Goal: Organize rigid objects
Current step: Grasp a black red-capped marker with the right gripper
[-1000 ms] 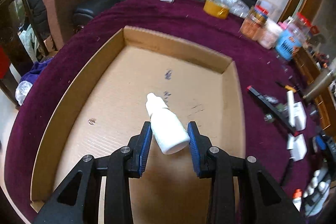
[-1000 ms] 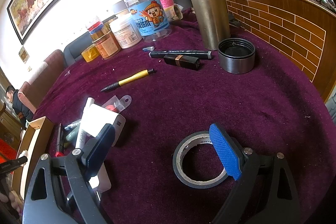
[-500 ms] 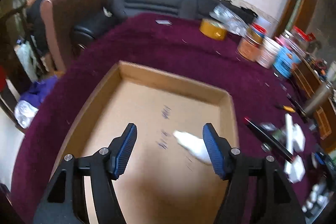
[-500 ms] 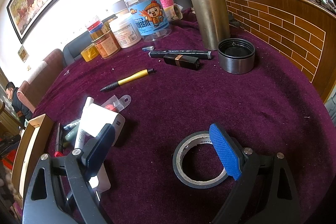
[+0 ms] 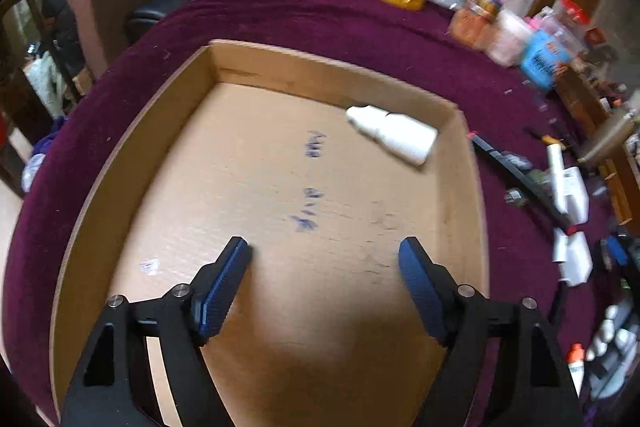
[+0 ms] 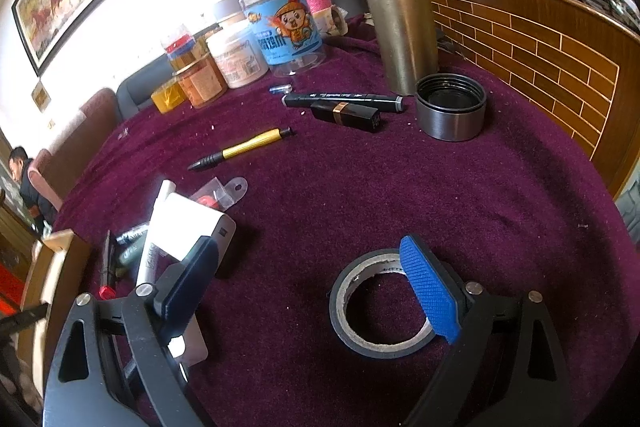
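Through my left wrist camera I look down into a shallow cardboard tray (image 5: 120,163) sitting on a table covered in dark purple cloth (image 5: 320,11). My left gripper (image 5: 324,267) hangs over the tray's near half; its jaws have just been opening and now stand apart with nothing between them. The only thing in the tray is a small white bottle (image 5: 394,137), lying on its side in the far right corner, close to the right wall, cap pointing left. Blue pen marks show on the tray floor. Through my right wrist camera, my right gripper (image 6: 308,267) hovers with jaws wide apart above the cloth; a roll of black tape (image 6: 380,343) lies flat under its blue right pad, not clamped. Beyond it lie a yellow pen (image 6: 244,149), a black marker (image 6: 344,99) and a black lipstick tube (image 6: 346,113). Towards the far edge stand a steel flask (image 6: 400,15), its loose cap (image 6: 450,113) open side up, and a cluster of plastic jars (image 6: 288,31); I cannot tell their contents clearly.
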`<state>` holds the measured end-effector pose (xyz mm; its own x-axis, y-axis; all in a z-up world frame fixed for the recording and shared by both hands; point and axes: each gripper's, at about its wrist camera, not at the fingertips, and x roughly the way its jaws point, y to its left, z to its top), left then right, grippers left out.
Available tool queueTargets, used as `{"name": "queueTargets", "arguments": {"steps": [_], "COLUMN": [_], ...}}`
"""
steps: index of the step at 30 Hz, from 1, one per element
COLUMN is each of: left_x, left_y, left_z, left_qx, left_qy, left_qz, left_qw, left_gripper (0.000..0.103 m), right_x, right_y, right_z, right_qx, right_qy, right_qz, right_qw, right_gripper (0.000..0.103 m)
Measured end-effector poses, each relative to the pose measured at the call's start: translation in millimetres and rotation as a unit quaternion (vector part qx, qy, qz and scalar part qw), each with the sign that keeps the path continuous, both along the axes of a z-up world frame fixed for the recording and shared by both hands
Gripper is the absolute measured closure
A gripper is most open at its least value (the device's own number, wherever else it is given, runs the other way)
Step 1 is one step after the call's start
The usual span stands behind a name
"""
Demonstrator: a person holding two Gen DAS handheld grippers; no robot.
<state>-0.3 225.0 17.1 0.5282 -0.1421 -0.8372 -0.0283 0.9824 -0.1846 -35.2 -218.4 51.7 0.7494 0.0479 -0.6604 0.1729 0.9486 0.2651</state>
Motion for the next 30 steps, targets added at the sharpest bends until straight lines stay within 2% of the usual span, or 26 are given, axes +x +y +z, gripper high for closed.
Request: {"name": "queueTargets", "arguments": {"steps": [2, 4, 6, 9, 10, 11, 13, 15, 18, 20, 21, 22, 24, 25, 30], "left_x": [-7.2, -21.2, -37.5, -62.2, -67.8, -78.7, -89.4, -102.8, -111.1, -113.4, -112.2, -111.9, -110.7, -110.0, -103.9], "left_y": [9.3, 18.6, 19.8, 16.8, 16.7, 14.8, 13.7, 18.2, 24.8, 29.3, 31.3, 33.7, 35.8, 37.0, 38.7], "left_z": [11.5, 27.2, 40.1, 52.1, 53.7, 53.8, 52.7, 52.7, 51.9, 51.0, 50.0, 48.7, 46.1, 44.9, 40.9], "left_qx": [-0.037, -0.085, -0.11, -0.131, -0.139, -0.148, -0.153, -0.147, -0.14, -0.139, -0.139, -0.14, -0.138, -0.139, -0.143], "left_qy": [-0.02, -0.04, -0.061, -0.08, -0.082, -0.084, -0.084, -0.082, -0.077, -0.073, -0.071, -0.071, -0.07, -0.07, -0.08], "left_qz": [0.014, 0.023, 0.019, 0.021, 0.021, 0.021, 0.023, 0.019, 0.02, 0.02, 0.018, 0.015, 0.015, 0.015, 0.026], "left_qw": [0.999, 0.9953, 0.9918, 0.9879, 0.9867, 0.9852, 0.9843, 0.9855, 0.987, 0.9875, 0.9876, 0.9875, 0.9878, 0.9877, 0.9861], "left_gripper": [0.031, 0.031, 0.031, 0.03, 0.03, 0.03, 0.03, 0.03, 0.03, 0.03, 0.03, 0.03, 0.03, 0.03, 0.03], "right_x": [4.3, 2.6, 5.0, 18.7, 28.4, 35.6, 51.2, 67.1, 82.6, 89.3, 92.0, 91.7, 93.8, 93.1, 82.0], "right_y": [10.4, 30.0, 54.4, 109.1, 131.4, 145.2, 173.5, 196.0, 223.6, 232.0, 235.3, 237.4, 233.0, 227.4, 208.5], "right_z": [4.5, 19.0, 31.6, 44.9, 45.5, 44.3, 39.4, 30.4, 10.6, -1.1, -7.8, -10.0, -9.3, -5.7, 13.6], "right_qx": [-0.048, -0.069, -0.091, -0.13, -0.137, -0.139, -0.151, -0.169, -0.187, -0.199, -0.202, -0.21, -0.194, -0.17, -0.12], "right_qy": [0.033, 0.024, 0.023, 0.029, 0.04, 0.049, 0.068, 0.086, 0.118, 0.137, 0.146, 0.146, 0.149, 0.147, 0.124], "right_qz": [-0.006, 0.037, 0.082, 0.177, 0.215, 0.237, 0.273, 0.295, 0.312, 0.317, 0.318, 0.314, 0.306, 0.302, 0.29], "right_qw": [0.998, 0.997, 0.992, 0.975, 0.966, 0.96, 0.948, 0.936, 0.924, 0.917, 0.915, 0.915, 0.92, 0.927, 0.941], "right_gripper": [0.011, 0.012, 0.012, 0.013, 0.015, 0.019, 0.044, 0.052, 0.058, 0.068, 0.077, 0.084, 0.091, 0.091, 0.091]}}
